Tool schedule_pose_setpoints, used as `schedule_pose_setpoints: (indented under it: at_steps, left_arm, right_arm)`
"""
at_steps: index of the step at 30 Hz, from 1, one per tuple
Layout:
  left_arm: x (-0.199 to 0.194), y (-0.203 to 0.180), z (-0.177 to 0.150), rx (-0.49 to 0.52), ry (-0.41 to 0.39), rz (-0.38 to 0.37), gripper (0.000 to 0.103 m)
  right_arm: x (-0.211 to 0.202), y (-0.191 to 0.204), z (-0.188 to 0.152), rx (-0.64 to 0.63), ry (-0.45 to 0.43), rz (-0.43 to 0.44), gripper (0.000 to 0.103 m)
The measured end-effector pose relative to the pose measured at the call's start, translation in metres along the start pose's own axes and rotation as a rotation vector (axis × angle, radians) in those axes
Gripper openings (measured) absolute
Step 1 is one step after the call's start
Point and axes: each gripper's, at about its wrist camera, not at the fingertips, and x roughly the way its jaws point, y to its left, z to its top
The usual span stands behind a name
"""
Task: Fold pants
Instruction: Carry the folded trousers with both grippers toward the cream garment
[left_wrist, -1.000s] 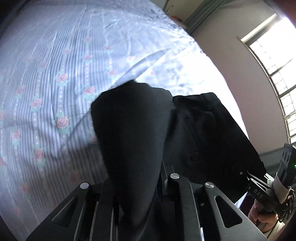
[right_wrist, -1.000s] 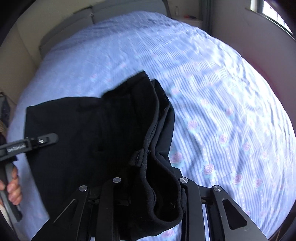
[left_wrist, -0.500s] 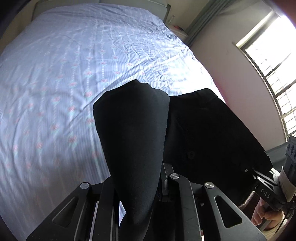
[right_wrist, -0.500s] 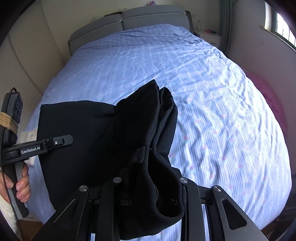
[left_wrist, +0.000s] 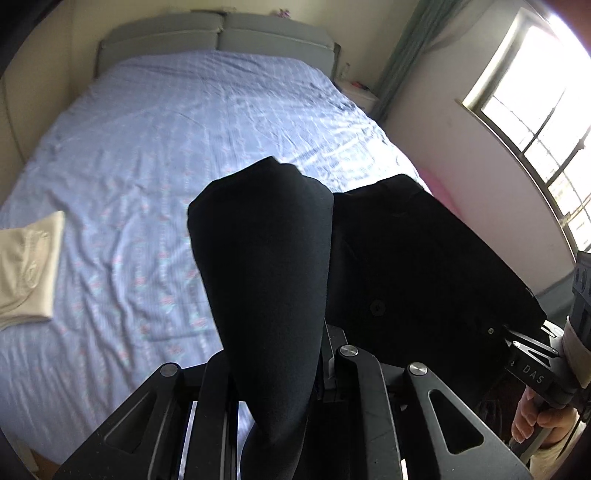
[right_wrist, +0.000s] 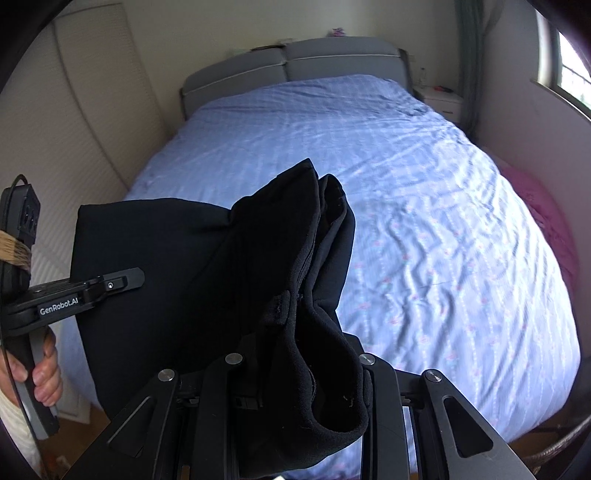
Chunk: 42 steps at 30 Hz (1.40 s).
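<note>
Both hand-held grippers, left (left_wrist: 273, 373) and right (right_wrist: 295, 373), clamp black fabric pants (left_wrist: 424, 266); level them above blue floral bed (left_wrist: 147, 147) before lowering.

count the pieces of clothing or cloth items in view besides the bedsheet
2: black pants held up over the bed by both hand-held grippers, and a folded white cloth lying on the bed's left side. Others may be hidden behind the pants.

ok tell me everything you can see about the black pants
The black pants look like soft, matte, thick cloth, with a small button showing on the spread part. They hang lifted above the blue bed sheet, stretched between the two tongs: the left tongs are shut on one bunched edge, the right tongs on a thicker gathered roll with a seamed hem.
</note>
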Motion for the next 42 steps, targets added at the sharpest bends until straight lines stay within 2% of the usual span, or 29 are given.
schedule_pose_setpoints:
  at_steps: [7, 11, 13, 19, 23, 29, 31, 36, 39, 42]
  left_arm:
    - [-0.052, 0.024, -0.041, -0.124, -0.089, 0.08, 0.017]
    - [-0.07, 0.045, -0.06, -0.199, -0.103, 0.086, 0.017]
    - [-0.079, 0.058, -0.069, -0.206, -0.104, 0.106, 0.017]
    - [-0.111, 0.115, -0.095, -0.239, -0.099, 0.153, 0.017]
    - [-0.136, 0.169, -0.102, -0.202, -0.096, 0.177, 0.017]
    - [-0.167, 0.247, -0.103, -0.143, -0.07, 0.195, 0.017]
    - [-0.176, 0.277, -0.108, -0.175, -0.053, 0.19, 0.017]
    - [-0.198, 0.324, -0.125, -0.252, -0.042, 0.189, 0.017]
    - [-0.211, 0.348, -0.136, -0.336, -0.046, 0.19, 0.017]
    - [-0.219, 0.369, -0.141, -0.352, -0.06, 0.206, 0.017]
  right_arm:
    - [-0.007, 0.027, 0.002, -0.108, -0.009, 0.128, 0.026]
    - [-0.011, 0.055, -0.005, -0.166, -0.005, 0.161, 0.026]
    - [-0.011, 0.068, -0.008, -0.195, -0.001, 0.177, 0.026]
    - [0.007, 0.126, -0.014, -0.241, 0.03, 0.238, 0.026]
    - [0.024, 0.173, -0.015, -0.234, 0.028, 0.251, 0.026]
    - [0.047, 0.248, -0.021, -0.154, 0.044, 0.252, 0.026]
    - [0.051, 0.269, -0.027, -0.148, 0.057, 0.257, 0.026]
    - [0.059, 0.318, -0.03, -0.191, 0.098, 0.298, 0.026]
    - [0.066, 0.335, -0.03, -0.226, 0.114, 0.337, 0.026]
    - [0.072, 0.352, -0.03, -0.245, 0.116, 0.37, 0.026]
